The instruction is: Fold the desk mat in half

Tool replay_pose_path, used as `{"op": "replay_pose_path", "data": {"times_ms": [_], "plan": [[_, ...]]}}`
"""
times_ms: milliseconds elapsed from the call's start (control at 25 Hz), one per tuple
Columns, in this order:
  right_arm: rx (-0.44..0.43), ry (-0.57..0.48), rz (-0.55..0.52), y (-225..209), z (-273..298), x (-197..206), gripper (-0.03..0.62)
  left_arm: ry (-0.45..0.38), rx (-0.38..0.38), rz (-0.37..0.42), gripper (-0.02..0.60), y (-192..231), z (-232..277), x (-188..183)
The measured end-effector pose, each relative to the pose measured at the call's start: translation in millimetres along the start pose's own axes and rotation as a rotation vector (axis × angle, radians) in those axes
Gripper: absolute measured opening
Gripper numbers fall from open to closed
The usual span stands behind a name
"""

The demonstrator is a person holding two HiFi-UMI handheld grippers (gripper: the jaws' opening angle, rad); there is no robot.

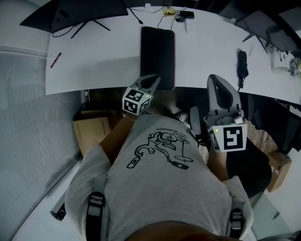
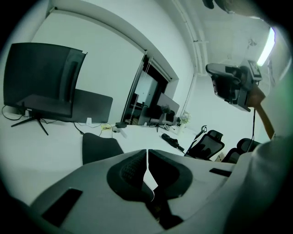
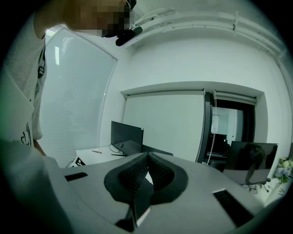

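Observation:
The black desk mat (image 1: 157, 56) lies on the white desk (image 1: 103, 56) as a narrow dark rectangle that runs from the front edge towards the back; the left gripper view has the mat (image 2: 98, 146) just beyond the jaws. My left gripper (image 1: 153, 80) hovers at the mat's near end, shut with nothing between its jaws (image 2: 147, 153). My right gripper (image 1: 217, 81) is raised to the right of the mat, off the desk's front edge. It is shut and empty (image 3: 148, 157), and it points towards a monitor (image 3: 126, 137).
A monitor (image 1: 70, 14) stands at the desk's back left, and a red pen (image 1: 55, 60) lies near the left edge. Cables and small devices (image 1: 174, 12) sit at the back, a black object (image 1: 242, 63) at the right. A cardboard box (image 1: 91, 132) and an office chair (image 1: 247, 164) are below.

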State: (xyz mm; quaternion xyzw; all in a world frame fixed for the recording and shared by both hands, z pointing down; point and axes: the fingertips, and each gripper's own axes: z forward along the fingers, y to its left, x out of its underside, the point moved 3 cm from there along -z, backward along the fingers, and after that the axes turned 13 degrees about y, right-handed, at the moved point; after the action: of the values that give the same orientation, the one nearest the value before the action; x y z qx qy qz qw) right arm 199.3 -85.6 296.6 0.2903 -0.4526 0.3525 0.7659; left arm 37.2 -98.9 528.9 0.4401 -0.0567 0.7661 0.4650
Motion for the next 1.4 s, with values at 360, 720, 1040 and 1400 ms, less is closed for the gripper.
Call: {"op": "replay_pose_path", "data": {"times_ms": [360, 720, 1040, 1400], "plan": [[-0.023, -0.003, -0.012, 16, 20, -11, 0.008, -0.11, -0.031, -0.014, 0.028, 17, -43, -34], [-0.047, 0.006, -0.023, 31, 44, -18, 0.008, -0.192, -0.052, -0.006, 0.028, 29, -81, -60], [-0.06, 0.012, -0.032, 45, 64, -25, 0.008, -0.287, -0.07, -0.009, 0.028, 39, -122, -84], [-0.069, 0.02, -0.036, 68, 83, -29, 0.008, -0.352, -0.087, 0.007, 0.028, 52, -163, -98]]}}
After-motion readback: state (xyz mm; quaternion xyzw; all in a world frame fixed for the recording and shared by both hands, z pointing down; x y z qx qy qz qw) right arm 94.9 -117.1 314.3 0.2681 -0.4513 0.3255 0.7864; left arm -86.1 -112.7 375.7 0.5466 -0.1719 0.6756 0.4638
